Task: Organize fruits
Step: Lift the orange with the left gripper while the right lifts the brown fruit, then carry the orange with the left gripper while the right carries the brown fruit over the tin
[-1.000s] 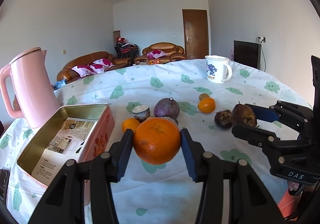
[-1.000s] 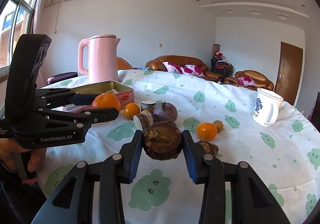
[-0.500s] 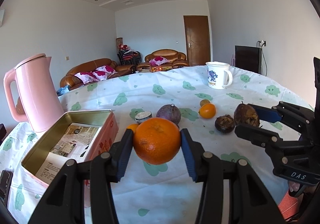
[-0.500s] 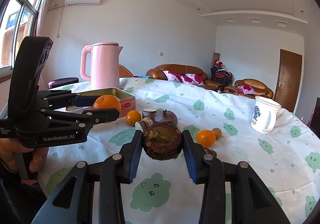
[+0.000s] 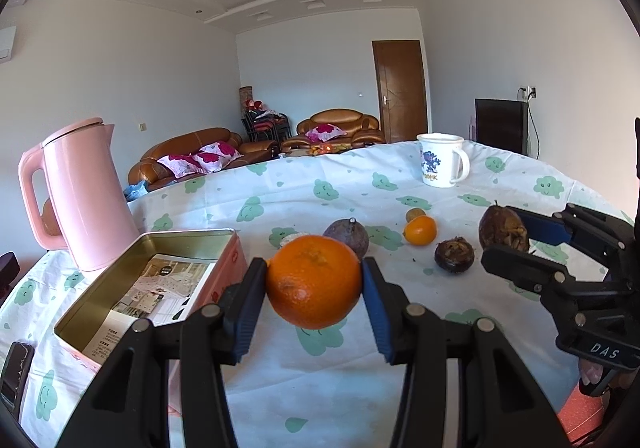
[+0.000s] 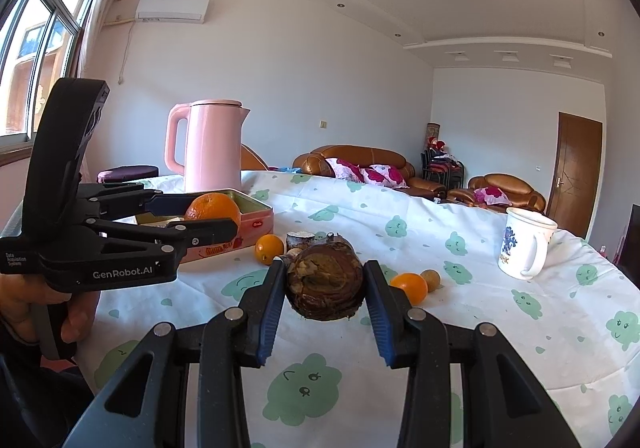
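My left gripper [image 5: 314, 282] is shut on a large orange [image 5: 314, 282], held above the tablecloth just right of the open gold tin [image 5: 120, 288]. My right gripper [image 6: 324, 280] is shut on a dark brown wrinkled fruit [image 6: 324, 280], also held in the air. Each gripper shows in the other's view: the right one [image 5: 510, 238] at the right with its brown fruit [image 5: 502, 228], the left one [image 6: 212, 213] at the left with the orange [image 6: 212, 211]. On the cloth lie a purple fruit [image 5: 348, 236], a small orange [image 5: 420, 230], a small brown fruit [image 5: 454, 256] and another small orange [image 6: 269, 248].
A pink kettle [image 5: 86, 195] stands behind the tin, which holds a printed leaflet [image 5: 156, 296]. A white mug [image 5: 440, 163] sits at the far right of the round table. A dark phone [image 5: 14, 376] lies at the left edge. A hand [image 6: 44, 308] grips the left tool.
Both grippers have tilted upward a little, so the table sits lower in both views. The orange and the brown fruit stay clamped as before.
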